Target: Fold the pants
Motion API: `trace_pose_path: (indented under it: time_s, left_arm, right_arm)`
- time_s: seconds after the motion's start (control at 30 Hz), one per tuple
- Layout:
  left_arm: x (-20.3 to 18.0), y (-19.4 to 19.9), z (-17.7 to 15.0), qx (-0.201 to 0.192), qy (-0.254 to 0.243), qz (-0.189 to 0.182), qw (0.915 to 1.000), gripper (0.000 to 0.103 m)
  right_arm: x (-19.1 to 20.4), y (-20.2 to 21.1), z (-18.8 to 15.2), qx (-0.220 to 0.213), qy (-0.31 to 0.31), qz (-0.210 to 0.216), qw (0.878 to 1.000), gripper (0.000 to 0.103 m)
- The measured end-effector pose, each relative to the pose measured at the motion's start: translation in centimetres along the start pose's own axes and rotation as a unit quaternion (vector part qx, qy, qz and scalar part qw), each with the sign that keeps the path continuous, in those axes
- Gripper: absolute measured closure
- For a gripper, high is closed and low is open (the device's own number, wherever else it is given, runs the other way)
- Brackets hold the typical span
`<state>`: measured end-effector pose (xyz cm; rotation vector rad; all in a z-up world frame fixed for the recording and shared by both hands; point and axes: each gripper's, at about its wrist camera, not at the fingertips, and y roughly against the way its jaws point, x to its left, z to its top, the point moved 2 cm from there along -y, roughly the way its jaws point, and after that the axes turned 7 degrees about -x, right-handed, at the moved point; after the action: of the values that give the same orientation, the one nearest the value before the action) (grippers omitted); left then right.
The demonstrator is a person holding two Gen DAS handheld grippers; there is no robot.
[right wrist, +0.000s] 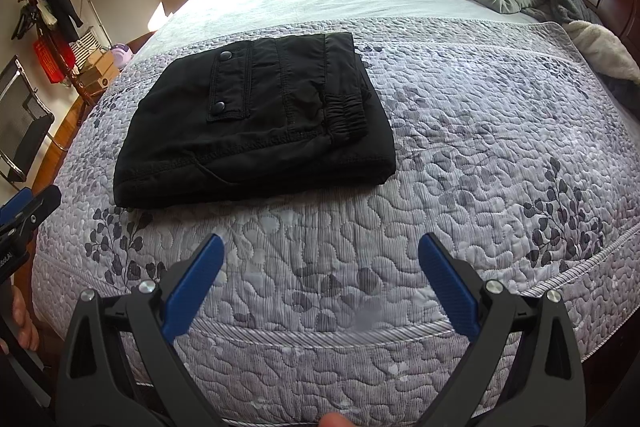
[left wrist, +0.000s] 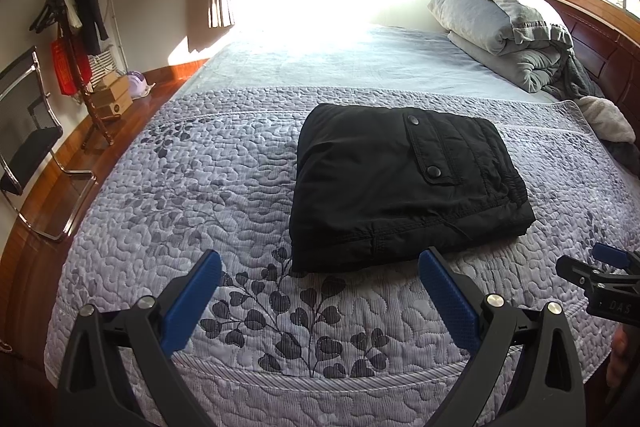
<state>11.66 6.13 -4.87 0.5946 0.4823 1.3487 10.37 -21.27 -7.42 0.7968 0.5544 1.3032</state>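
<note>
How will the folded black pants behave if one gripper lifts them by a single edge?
The black pants are soft cloth in stacked layers, so they would probably sag and come unfolded. They look padded and thick, so likely bulky but not heavy. The quilted bedspread is textured, so a push would probably bunch the lower layers, not slide the bundle.

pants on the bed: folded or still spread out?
Folded. The black pants lie as a compact stacked rectangle on the quilt, with the layered edges and the elastic cuff tucked on top. Both tongs are open and clear of them.

Home bedroom: quilted bed, pillows.
</note>
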Motion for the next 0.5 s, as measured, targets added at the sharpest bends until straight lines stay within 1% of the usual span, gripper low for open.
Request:
trace_pose_path:
  time_s: [0.5]
  left_arm:
    - [0.00,0.12,0.24,-0.001,0.000,-0.001,1.0000,0.004]
  right_arm:
    - [0.18,0.09,0.25,0.000,0.005,0.002,1.000,0.006]
